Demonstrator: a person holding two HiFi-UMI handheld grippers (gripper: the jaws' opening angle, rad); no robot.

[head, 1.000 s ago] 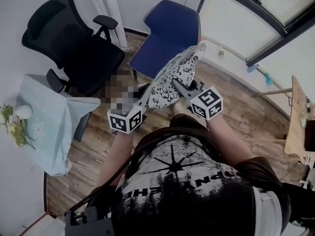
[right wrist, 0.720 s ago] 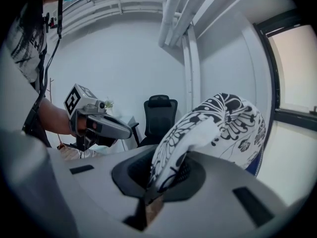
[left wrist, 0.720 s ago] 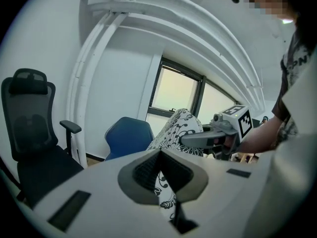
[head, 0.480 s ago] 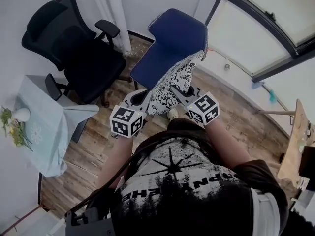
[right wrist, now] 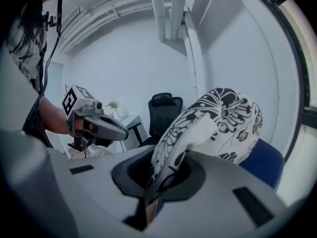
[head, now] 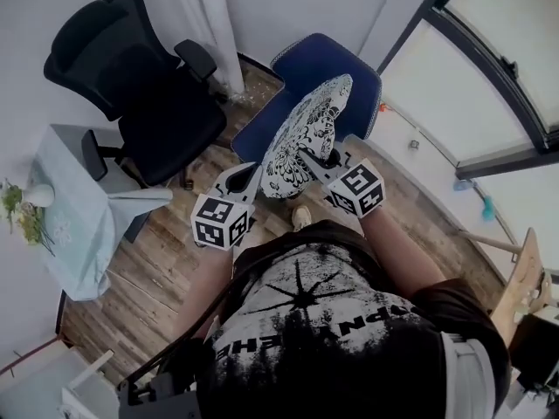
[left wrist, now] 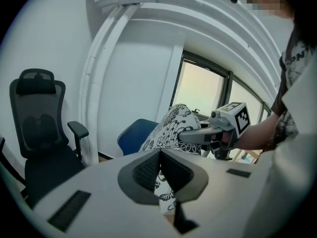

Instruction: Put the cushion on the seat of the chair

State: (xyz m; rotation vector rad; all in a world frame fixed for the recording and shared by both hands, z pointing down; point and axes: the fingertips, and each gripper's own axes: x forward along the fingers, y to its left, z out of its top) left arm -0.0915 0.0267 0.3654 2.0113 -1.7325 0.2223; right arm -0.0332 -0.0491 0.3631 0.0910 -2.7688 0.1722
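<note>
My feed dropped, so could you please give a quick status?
Left gripper, right gripper: both shut on cushion. Cushion aloft before blue chair, not on seat. Nothing seen blocking.

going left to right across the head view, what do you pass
flowers → black office chair → left claw → cushion → wooden desk edge
</note>
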